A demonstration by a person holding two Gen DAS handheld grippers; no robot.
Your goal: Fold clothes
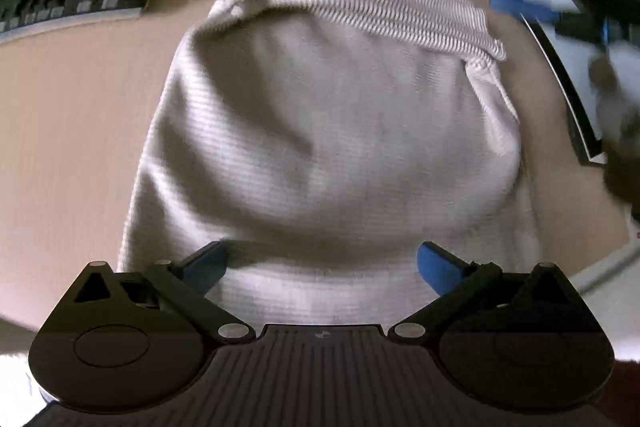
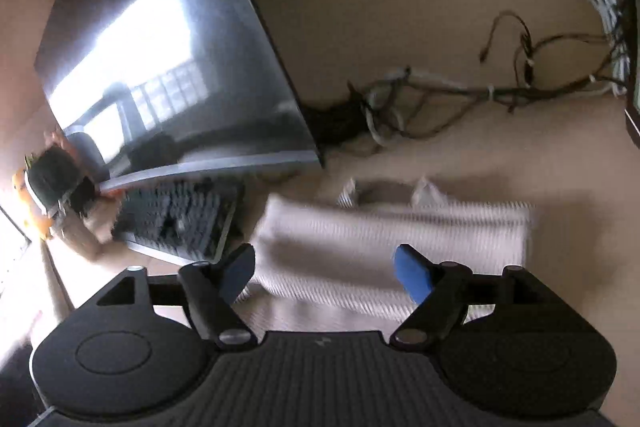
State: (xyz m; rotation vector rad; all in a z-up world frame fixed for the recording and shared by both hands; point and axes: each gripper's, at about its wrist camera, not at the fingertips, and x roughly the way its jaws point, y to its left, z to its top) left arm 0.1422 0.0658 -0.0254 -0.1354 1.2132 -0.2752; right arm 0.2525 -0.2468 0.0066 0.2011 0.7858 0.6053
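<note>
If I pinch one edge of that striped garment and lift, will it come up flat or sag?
The striped garment will likely sag: it is soft knit, already creased and draped over itself. It probably weighs little, since thin layers lie flat on the desk. The folded-over top edge may slip open, as nothing pins it.

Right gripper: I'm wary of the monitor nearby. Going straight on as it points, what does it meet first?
Probably the striped garment between the right gripper's open fingers, not the monitor; depth is unclear.
</note>
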